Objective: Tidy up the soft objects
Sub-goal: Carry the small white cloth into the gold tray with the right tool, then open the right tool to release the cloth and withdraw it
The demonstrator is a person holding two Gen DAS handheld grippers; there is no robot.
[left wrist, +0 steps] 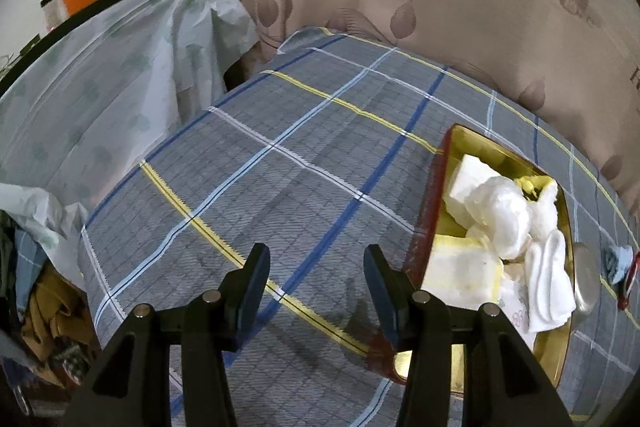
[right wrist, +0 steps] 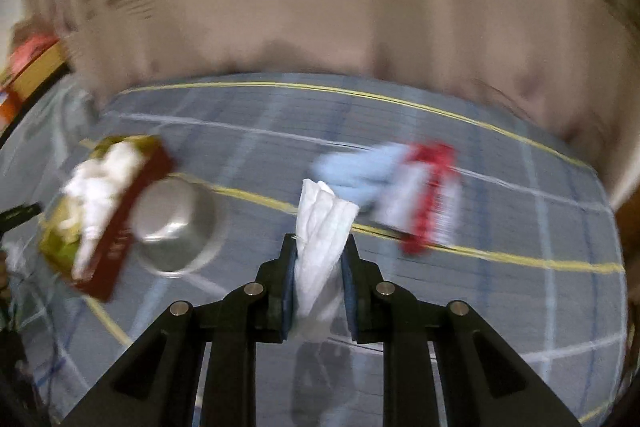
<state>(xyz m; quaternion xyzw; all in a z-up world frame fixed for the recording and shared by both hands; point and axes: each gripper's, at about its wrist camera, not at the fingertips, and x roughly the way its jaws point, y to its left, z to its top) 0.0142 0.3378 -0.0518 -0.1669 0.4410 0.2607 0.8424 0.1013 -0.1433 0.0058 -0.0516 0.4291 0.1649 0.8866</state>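
**Between the right pads: a thin hold on a loose cloth**

Nearest the right wrist camera, a white cloth (right wrist: 320, 247) is seen pinched between the closed pads of the right gripper (right wrist: 319, 247), with a tail hanging below the jaws and a crumpled tip standing above them. Only a narrow bunch of fabric is clamped, so the cloth could be lost in transit if it is swung hard; the heavy blur across this view suggests the hand is being moved quickly. The dangling tail could also be dragged over the steel bowl (right wrist: 176, 227) or snagged on the red wall of the box (right wrist: 120, 227) just beside it, and the box could be nudged across the plaid bedspread (right wrist: 500, 307). Farther off, a blue cloth (right wrist: 356, 175) and a red-and-white item (right wrist: 428, 199) are left on the bedspread, possibly touching, though the blur makes that hard to judge.

On the other side, the left gripper (left wrist: 316, 291) is held part open over bare bedspread with nothing between its fingers, close against the box's near corner. The box is already heaped with white soft items (left wrist: 504, 223), some raised above the rim (left wrist: 444, 163), so a cloth dropped on top could slide off, or the pile could be spilled if the box is knocked
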